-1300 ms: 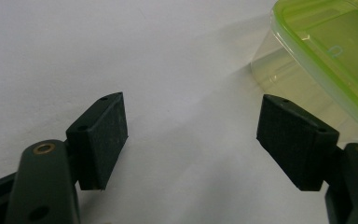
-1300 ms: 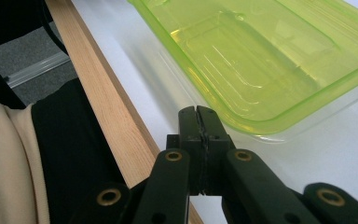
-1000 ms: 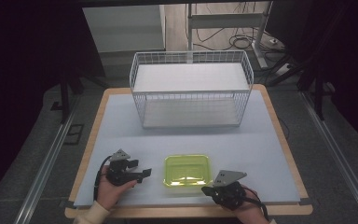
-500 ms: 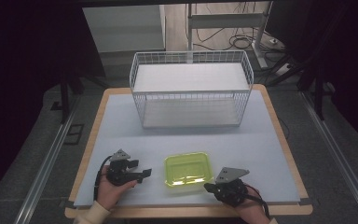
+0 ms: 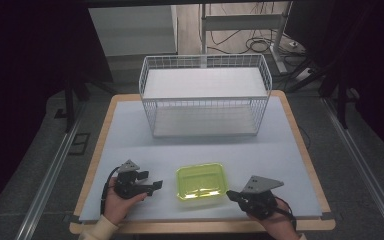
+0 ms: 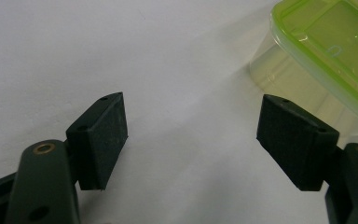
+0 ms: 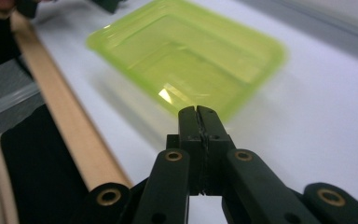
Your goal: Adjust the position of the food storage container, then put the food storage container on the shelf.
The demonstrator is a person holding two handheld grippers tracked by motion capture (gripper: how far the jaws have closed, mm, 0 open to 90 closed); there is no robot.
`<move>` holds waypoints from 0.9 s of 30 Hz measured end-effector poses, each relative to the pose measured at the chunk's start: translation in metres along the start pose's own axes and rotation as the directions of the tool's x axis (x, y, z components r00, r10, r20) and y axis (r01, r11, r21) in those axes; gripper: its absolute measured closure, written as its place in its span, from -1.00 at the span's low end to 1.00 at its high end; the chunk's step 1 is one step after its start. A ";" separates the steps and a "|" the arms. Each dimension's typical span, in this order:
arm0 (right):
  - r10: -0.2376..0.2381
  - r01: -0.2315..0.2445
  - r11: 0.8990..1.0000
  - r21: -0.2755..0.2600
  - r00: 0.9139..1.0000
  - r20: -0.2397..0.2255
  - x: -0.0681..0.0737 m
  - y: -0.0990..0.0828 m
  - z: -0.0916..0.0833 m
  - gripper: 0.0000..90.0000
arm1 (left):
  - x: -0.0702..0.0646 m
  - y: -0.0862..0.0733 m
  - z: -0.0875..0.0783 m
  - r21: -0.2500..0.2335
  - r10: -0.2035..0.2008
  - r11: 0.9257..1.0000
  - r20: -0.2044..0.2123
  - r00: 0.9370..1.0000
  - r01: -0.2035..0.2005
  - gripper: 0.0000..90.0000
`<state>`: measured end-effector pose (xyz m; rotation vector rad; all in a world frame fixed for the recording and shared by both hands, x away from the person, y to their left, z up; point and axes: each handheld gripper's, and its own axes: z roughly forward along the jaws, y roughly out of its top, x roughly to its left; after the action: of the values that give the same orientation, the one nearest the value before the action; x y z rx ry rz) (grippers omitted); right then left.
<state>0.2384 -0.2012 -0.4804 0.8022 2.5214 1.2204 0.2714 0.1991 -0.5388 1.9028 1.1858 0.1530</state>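
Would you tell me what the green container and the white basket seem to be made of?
The green container looks like translucent glossy plastic: the table shows through its walls and its rim catches highlights. The white basket looks like coated metal wire, going by its thin white grid bars, though the coating is a guess.

Wide bare strip of bench [image 5: 130,145] between the wire basket [image 5: 205,95] at the back and the green container [image 5: 202,181] near the front edge, free to pass. Container sits between left hand-held gripper [image 5: 152,187] and right hand-held gripper [image 5: 231,195], blocking the direct line across; bench either side open.
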 end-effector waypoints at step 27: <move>0.244 -0.248 0.968 -0.043 0.966 -0.080 -0.047 -0.009 -0.005 -0.31 | -0.008 0.005 -0.010 -0.003 -0.135 0.990 0.193 0.972 0.138 -0.47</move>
<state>0.2722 -0.2356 -0.4862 1.1037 2.4920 1.4105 0.2655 0.1985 -0.5268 1.7714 1.1743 -0.0940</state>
